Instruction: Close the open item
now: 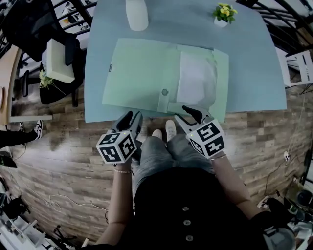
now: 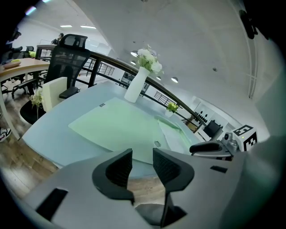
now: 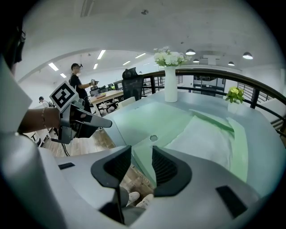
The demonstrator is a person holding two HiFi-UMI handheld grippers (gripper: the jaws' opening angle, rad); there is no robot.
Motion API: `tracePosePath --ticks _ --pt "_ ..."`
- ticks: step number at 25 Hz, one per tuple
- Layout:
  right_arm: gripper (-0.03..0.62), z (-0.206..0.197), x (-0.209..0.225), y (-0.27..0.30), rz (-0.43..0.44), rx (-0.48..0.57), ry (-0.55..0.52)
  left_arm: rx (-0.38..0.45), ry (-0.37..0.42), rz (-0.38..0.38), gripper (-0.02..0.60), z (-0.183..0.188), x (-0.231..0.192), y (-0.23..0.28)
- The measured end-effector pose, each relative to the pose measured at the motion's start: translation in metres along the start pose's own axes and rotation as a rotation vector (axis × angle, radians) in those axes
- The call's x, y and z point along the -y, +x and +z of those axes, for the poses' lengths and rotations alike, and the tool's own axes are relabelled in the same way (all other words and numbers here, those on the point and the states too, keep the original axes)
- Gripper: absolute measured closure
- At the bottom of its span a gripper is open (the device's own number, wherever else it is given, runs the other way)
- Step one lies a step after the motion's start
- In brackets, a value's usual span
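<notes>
Pale green plastic folder [image 1: 142, 73] lies open & flat on the light blue table [image 1: 254, 78], centre of the head view, long side across the frame. Stack of white paper sheets [image 1: 196, 78] sits in its right half. A green closing flap [image 1: 164, 101] w/ a round snap button [image 1: 165, 92] sits at the folder's lower edge, approx mid-frame.

Left tongs [image 1: 131, 118] hover lower centre-left, just off the table's near edge, tips toward the folder, not touching it. In the left gripper view they [image 2: 142, 154] stand released: the gap btwn the pads shows only table edge & wood floor [image 2: 15, 156].

Right tongs [image 1: 188, 115] are lower centre-right, tips over the folder's lower right part, just beside the flap; contact can't be told. In the right gripper view they [image 3: 141, 153] are released too, nothing btwn the pads, folder edge beyond them.

Tall white vase [image 1: 137, 14] stands top centre, past the folder's far edge. Small potted plant w/ yellow flowers [image 1: 224, 13] is top right. Black office chair [image 1: 54, 58] is at left.
</notes>
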State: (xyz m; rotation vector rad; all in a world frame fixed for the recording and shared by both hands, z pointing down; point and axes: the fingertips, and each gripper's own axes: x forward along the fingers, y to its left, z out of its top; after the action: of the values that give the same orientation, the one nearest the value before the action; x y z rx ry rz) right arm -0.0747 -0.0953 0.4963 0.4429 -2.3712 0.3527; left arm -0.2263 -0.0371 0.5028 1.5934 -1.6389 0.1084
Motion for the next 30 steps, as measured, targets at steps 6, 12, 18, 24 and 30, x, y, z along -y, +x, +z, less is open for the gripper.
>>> tracePosePath --ticks 6,12,18,24,30 --pt "0.491 -0.003 -0.001 0.02 0.029 -0.055 -0.039 -0.012 -0.045 0.021 0.399 -0.006 -0.011 0.007" --pt "0.495 -0.01 -0.001 0.033 0.042 -0.115 -0.062 -0.014 -0.102 0.041 0.368 -0.007 -0.029 0.016" --pt "0.497 -0.016 -0.001 0.036 0.02 -0.147 -0.109 -0.006 -0.122 0.063 0.362 -0.005 -0.042 0.019" --pt "0.499 -0.02 0.003 0.041 0.026 -0.173 -0.117 0.023 -0.188 0.08 0.344 -0.003 -0.052 0.018" --pt "0.499 -0.018 0.001 0.045 0.021 -0.189 -0.134 0.058 -0.283 0.058 0.327 0.002 -0.056 0.02"
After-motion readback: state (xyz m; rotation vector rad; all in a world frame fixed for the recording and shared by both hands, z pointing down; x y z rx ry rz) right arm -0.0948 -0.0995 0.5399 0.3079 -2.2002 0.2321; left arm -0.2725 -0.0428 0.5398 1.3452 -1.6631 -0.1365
